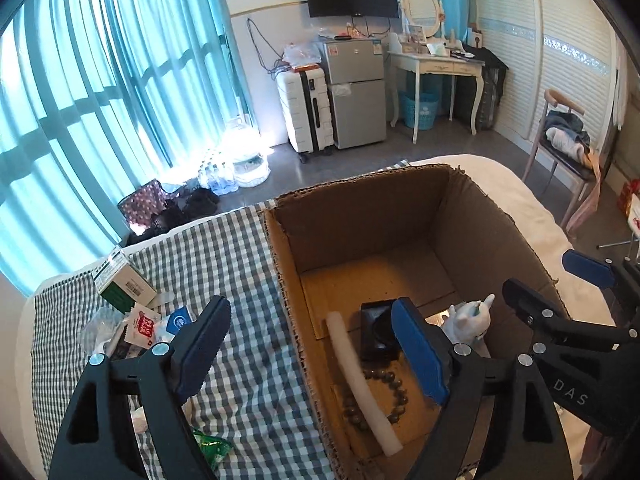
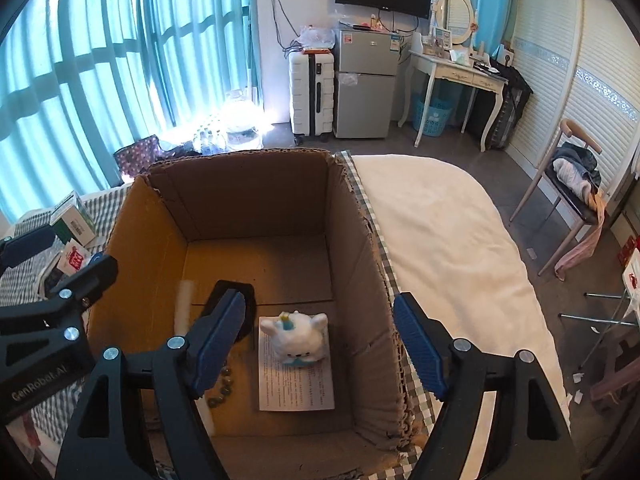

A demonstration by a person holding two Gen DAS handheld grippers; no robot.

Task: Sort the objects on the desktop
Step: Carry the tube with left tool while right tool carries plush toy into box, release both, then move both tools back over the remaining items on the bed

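My left gripper [image 1: 316, 344] hangs spread wide with nothing between its pads, one finger over the checked cloth [image 1: 240, 280], the other over the cardboard box [image 1: 292, 320]. My right gripper [image 2: 320, 340] is likewise released and bare, straddling the box's right wall. Inside the box, at 12 o'clock from my right tool, a white plush toy [image 2: 298, 338] sits on a printed sheet [image 2: 296, 384]; at 10 o'clock lie a black case [image 2: 248, 300] and white foam stick [image 1: 360, 380], beads [image 1: 396, 396] beside them. A green-white carton [image 1: 122, 280] and packets [image 1: 144, 326] rest on the cloth at 10 o'clock of my left tool.
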